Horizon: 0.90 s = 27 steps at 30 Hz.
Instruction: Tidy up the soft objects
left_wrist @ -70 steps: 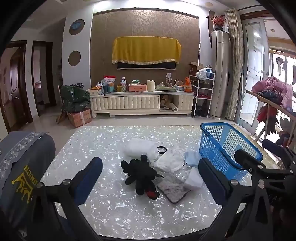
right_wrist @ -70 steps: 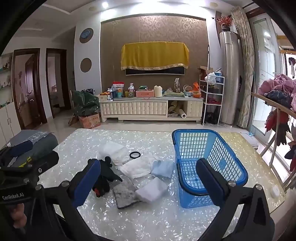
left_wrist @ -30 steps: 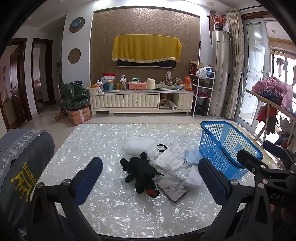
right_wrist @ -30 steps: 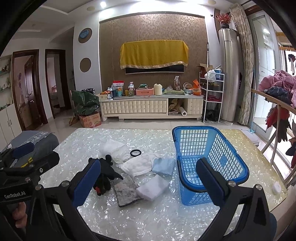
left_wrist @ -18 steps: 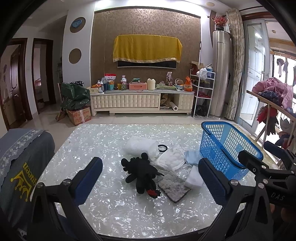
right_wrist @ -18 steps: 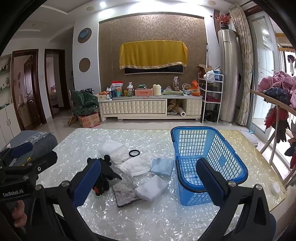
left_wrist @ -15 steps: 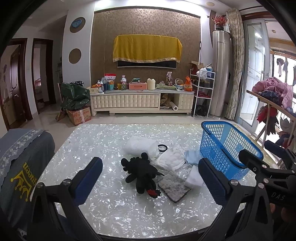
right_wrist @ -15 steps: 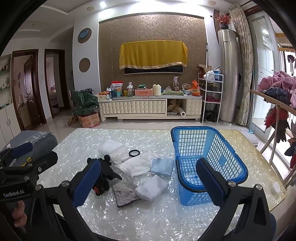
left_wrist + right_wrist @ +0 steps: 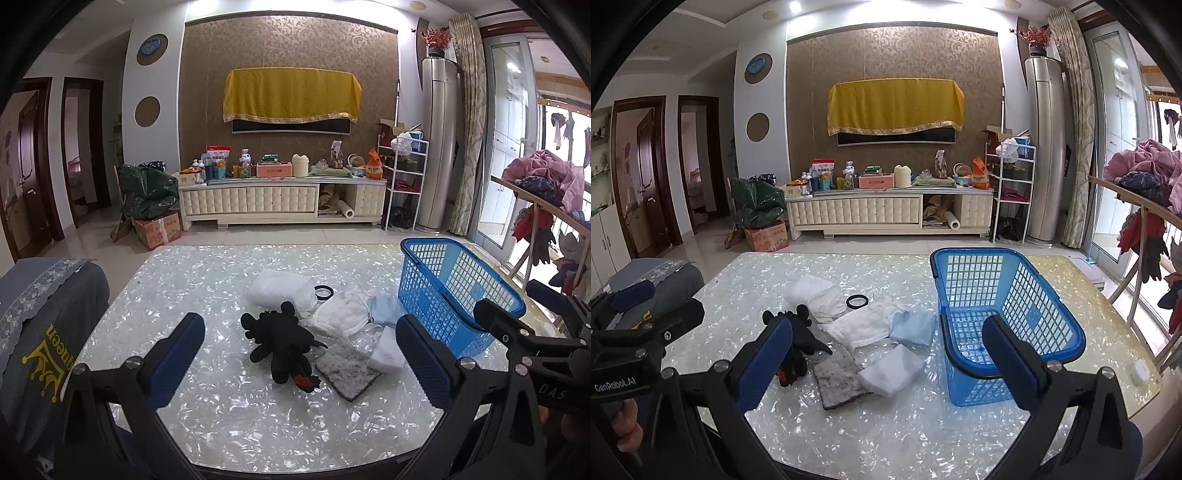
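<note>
A black plush toy (image 9: pixel 282 341) (image 9: pixel 796 338) lies mid-table among soft items: a white folded cloth (image 9: pixel 280 290) (image 9: pixel 816 293), a white towel (image 9: pixel 341 315) (image 9: pixel 862 326), a pale blue cloth (image 9: pixel 384 310) (image 9: pixel 912 326), a grey mat (image 9: pixel 347 369) (image 9: pixel 838 376) and a white sponge block (image 9: pixel 386 354) (image 9: pixel 892 371). An empty blue basket (image 9: pixel 458 295) (image 9: pixel 1004 317) stands to their right. My left gripper (image 9: pixel 301 356) is open, held short of the plush. My right gripper (image 9: pixel 886 356) is open, above the table's near edge.
A black ring (image 9: pixel 324 292) (image 9: pixel 856 301) lies beside the white cloth. The pearly table (image 9: pixel 207 288) (image 9: pixel 923 424) has a grey covered chair (image 9: pixel 40 317) at its left. A clothes rack (image 9: pixel 1145 206) stands to the right, a TV cabinet (image 9: pixel 280 201) behind.
Both grippers drifted only slightly; the view has shifted a little. Nothing on the table has moved.
</note>
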{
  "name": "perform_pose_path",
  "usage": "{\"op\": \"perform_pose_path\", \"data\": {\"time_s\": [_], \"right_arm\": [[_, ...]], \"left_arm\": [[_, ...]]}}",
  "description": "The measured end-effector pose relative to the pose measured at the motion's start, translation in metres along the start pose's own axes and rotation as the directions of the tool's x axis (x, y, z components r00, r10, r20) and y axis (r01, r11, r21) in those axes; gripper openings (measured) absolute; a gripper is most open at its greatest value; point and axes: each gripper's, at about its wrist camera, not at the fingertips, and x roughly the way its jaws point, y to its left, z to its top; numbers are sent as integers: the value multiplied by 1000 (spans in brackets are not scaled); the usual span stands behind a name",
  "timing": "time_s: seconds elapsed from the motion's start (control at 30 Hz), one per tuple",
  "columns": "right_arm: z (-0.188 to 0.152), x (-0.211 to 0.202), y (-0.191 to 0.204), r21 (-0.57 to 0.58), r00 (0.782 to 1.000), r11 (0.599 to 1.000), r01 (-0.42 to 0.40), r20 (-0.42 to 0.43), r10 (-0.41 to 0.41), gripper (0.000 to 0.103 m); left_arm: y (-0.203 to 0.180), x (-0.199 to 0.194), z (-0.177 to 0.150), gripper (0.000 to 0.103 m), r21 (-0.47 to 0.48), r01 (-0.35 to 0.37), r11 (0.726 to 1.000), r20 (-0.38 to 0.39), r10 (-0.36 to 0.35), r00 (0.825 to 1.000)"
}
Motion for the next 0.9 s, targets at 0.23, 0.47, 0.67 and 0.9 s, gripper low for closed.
{"op": "perform_pose_path", "data": {"time_s": [0.23, 0.47, 0.67, 0.9], "right_arm": [[1, 0, -1, 4, 1000, 1000, 13, -2, -13, 103], [7, 4, -1, -6, 1000, 1000, 30, -4, -30, 103], [12, 4, 0, -21, 999, 1000, 21, 27, -21, 103], [23, 10, -13, 12, 993, 995, 104, 62, -104, 103]], "left_arm": [[0, -1, 2, 103, -2, -1, 1000, -6, 1, 1000], [0, 1, 10, 103, 9, 16, 1000, -6, -16, 1000], [0, 7, 25, 103, 17, 67, 998, 1, -67, 998], [9, 31, 43, 103, 26, 119, 993, -33, -118, 992]]}}
